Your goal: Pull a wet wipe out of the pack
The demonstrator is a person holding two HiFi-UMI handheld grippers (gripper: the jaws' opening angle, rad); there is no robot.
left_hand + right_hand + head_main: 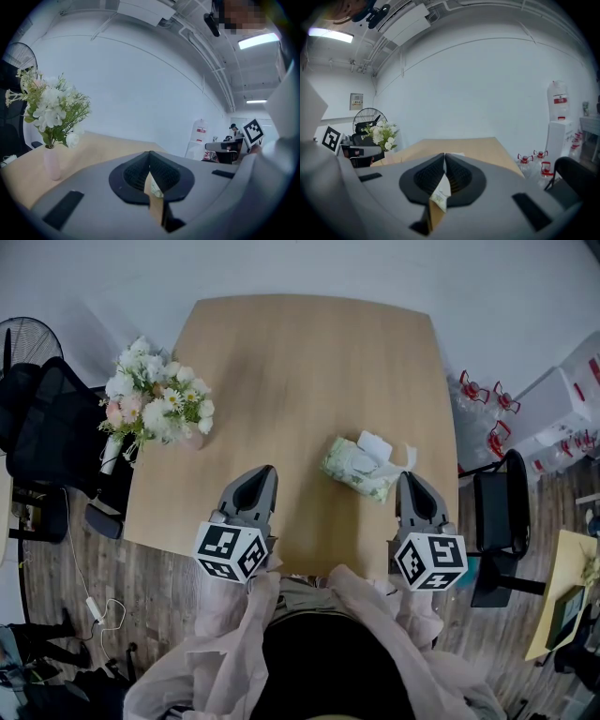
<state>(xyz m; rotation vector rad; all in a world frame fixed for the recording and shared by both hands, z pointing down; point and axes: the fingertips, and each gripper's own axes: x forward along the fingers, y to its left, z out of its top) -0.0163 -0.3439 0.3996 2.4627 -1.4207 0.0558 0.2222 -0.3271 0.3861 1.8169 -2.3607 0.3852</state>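
The left gripper point(264, 472) and right gripper point(410, 478) hover at the near edge of the table point(309, 362), both closed tip to tip on nothing (parked, I'd judge). The pack point(354, 471) lies flat just beside the right one, a wipe point(375, 442) standing out of its top, within that gripper's easy reach

The head camera sits above the person point(328, 652) and looks steeply down on the whole table point(300, 352) and the floor point(56, 559) around. The cameras on the left gripper point(258, 474) and right gripper point(410, 479) ride low at the near edge, close behind the jaws, facing almost level toward the far wall point(487, 93). All three catch the flowers point(155, 404) at the left; head and right gripper views share the water bottles point(478, 395) far right.
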